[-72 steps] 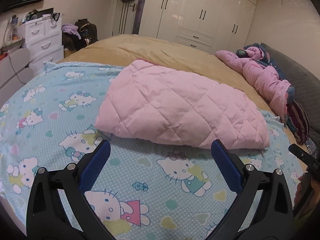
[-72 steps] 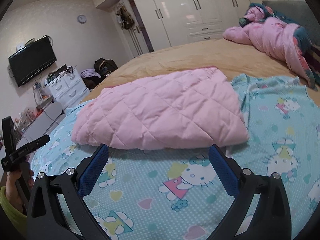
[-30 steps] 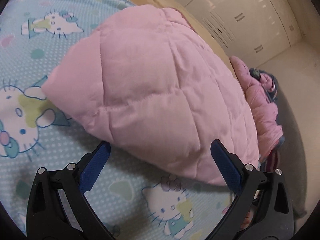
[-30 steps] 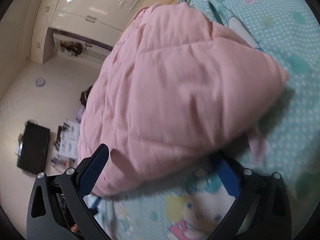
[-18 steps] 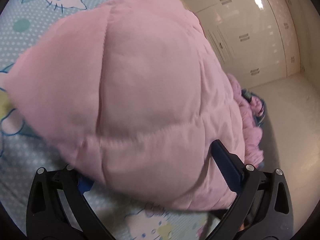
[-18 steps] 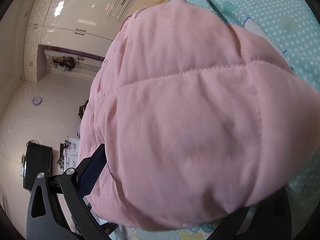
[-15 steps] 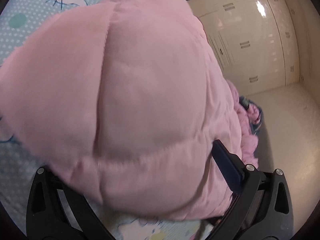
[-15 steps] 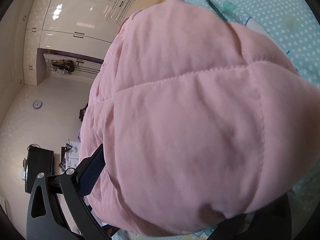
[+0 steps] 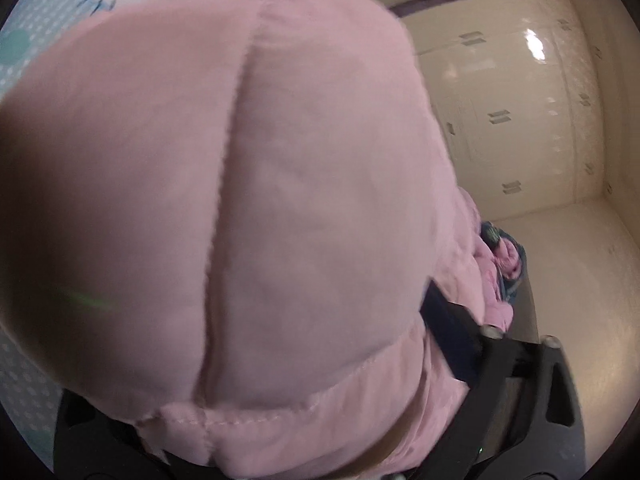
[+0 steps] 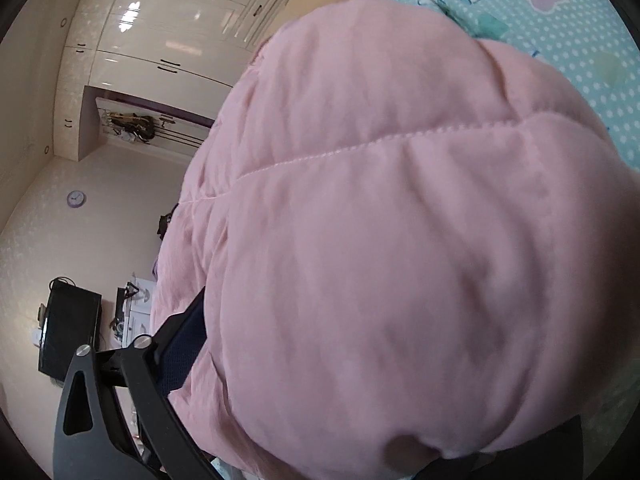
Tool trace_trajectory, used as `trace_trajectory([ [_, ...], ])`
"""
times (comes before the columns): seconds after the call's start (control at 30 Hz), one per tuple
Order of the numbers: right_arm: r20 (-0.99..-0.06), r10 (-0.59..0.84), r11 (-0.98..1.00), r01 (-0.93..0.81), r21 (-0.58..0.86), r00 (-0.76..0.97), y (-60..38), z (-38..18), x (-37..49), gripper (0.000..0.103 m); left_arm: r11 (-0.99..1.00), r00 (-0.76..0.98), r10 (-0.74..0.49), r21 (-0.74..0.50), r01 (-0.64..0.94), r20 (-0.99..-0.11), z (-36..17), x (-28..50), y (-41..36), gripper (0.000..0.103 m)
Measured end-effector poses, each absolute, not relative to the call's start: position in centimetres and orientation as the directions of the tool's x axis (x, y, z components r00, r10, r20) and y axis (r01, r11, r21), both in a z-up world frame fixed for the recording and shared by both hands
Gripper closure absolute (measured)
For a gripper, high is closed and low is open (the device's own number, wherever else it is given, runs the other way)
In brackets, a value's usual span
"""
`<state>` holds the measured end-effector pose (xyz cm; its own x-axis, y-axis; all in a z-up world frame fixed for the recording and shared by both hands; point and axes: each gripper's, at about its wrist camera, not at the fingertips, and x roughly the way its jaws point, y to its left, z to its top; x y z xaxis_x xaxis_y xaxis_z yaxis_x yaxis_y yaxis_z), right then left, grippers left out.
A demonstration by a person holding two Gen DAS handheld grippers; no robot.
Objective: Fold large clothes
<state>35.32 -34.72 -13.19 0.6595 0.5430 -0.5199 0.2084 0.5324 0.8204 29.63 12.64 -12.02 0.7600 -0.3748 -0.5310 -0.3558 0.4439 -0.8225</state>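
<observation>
I see the pink quilted garment (image 9: 280, 200) filling most of the left wrist view, a padded corner bulging close to the lens with one stitched seam running down it and a sewn hem along its lower edge. In the right wrist view the same garment (image 10: 380, 240) lies as a puffy folded mass on the patterned sheet, seams crossing its surface, its near end blurred.

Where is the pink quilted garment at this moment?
The pink quilted garment fills both wrist views, bulging between the fingers of the left gripper and the right gripper, above the cartoon-print sheet.
</observation>
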Motion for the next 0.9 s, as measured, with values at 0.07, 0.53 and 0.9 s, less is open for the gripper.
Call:
trace_trajectory([
  [0.07,-0.506,0.545,0.525,0.198,0.828,0.668,-34.8,-13.2,35.3,0.017,0.444,0.768,-0.385,-0.832,-0.331,-0.511,-11.8,29.5,12.7,0.035],
  [0.53,-0.501,0.405,0.848,-0.109,0.519,0.765,-30.4,-5.4,34.1,0.058,0.774,0.814,-0.249,-0.613,-0.158,-0.525,-5.6,30.2,10.5,0.064],
  [0.9,-0.406,0.373,0.928,-0.333,0.168,0.834,-24.3,0.7,30.5,0.063,0.859,0.858,-0.204,-0.507,-0.075,-0.472,-1.4,28.8,8.8,0.066],
])
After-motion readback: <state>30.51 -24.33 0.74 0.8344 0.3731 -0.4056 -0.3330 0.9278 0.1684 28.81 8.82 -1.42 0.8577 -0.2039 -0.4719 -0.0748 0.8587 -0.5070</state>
